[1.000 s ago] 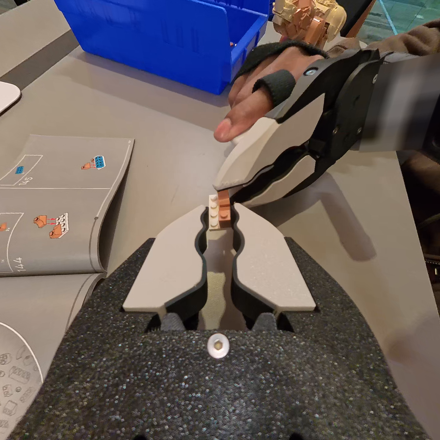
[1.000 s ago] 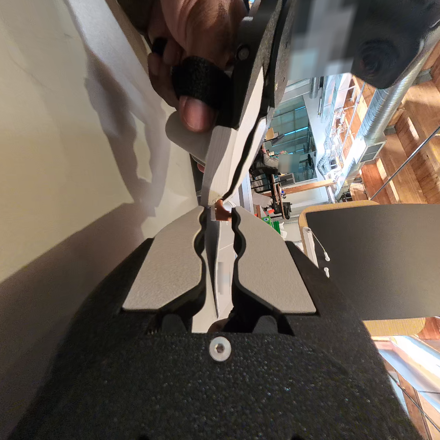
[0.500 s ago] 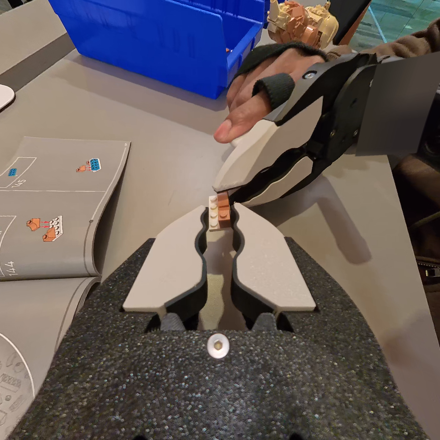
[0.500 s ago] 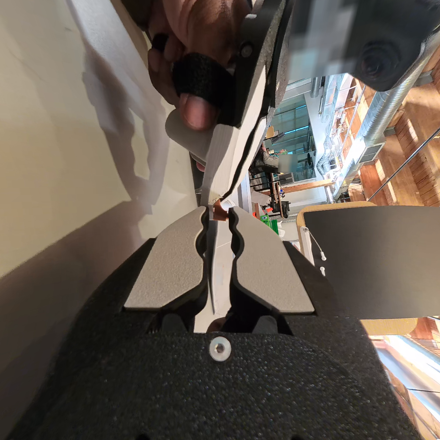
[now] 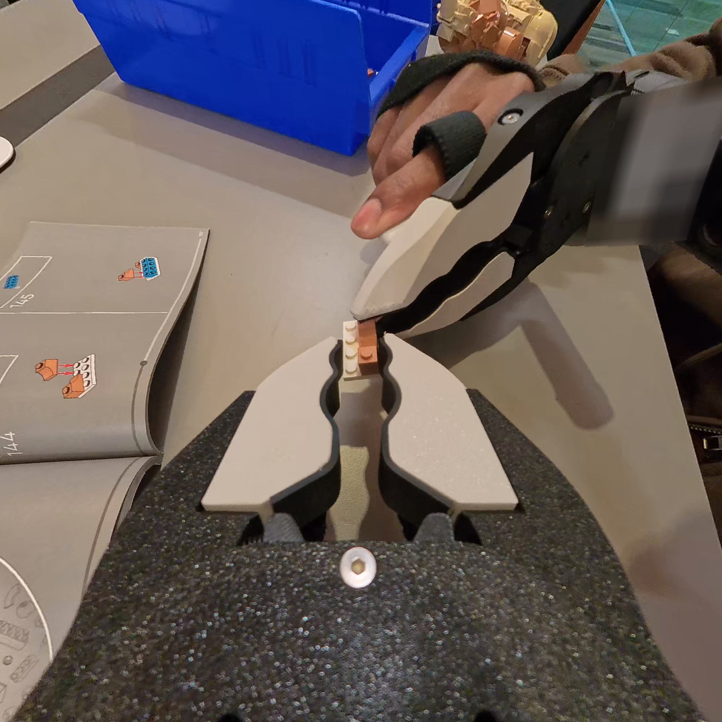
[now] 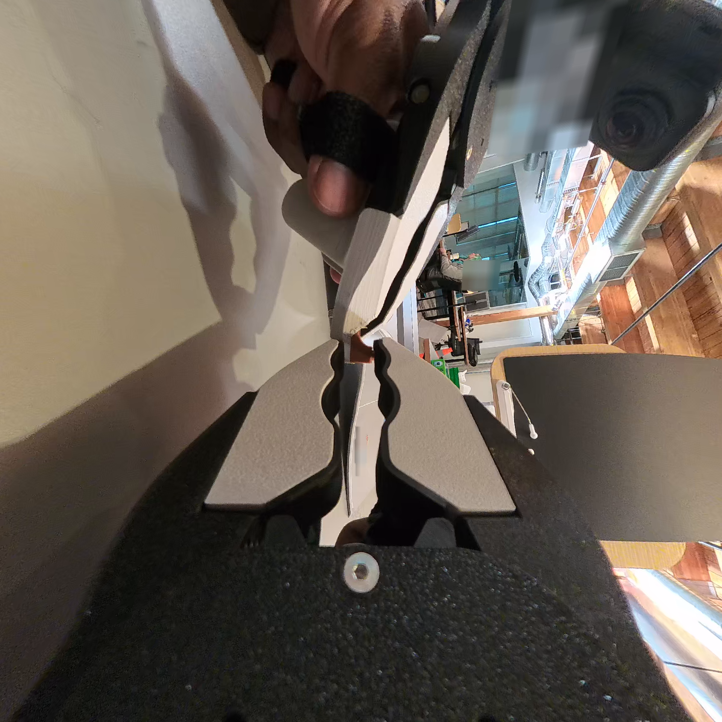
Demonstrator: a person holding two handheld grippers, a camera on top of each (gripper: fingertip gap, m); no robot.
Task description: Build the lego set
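My left gripper [image 5: 360, 344] is shut across a small white plate [image 5: 350, 351] that carries a brown brick [image 5: 367, 353] on its right row of studs. It holds them above the grey table [image 5: 273, 187]. My right gripper [image 5: 371, 318] comes in from the right. Its two fingers clamp the far end of the plate and brick from above and below. In the right wrist view my right gripper [image 6: 356, 345] pinches the brown brick [image 6: 360, 351] against the thin white plate [image 6: 346, 349]. The left gripper [image 6: 359, 326] meets it from above.
An open instruction booklet [image 5: 97, 332] lies at the left. A blue bin [image 5: 254, 66] stands at the back, with a tan and brown lego model [image 5: 496, 23] beside it. A person's hand [image 5: 422, 156] holds the right gripper. The tips of both grippers are at nearly the same place.
The right gripper's fingers have closed a little on the brick and plate. Both grippers stay joined at the piece and have drifted only slightly.
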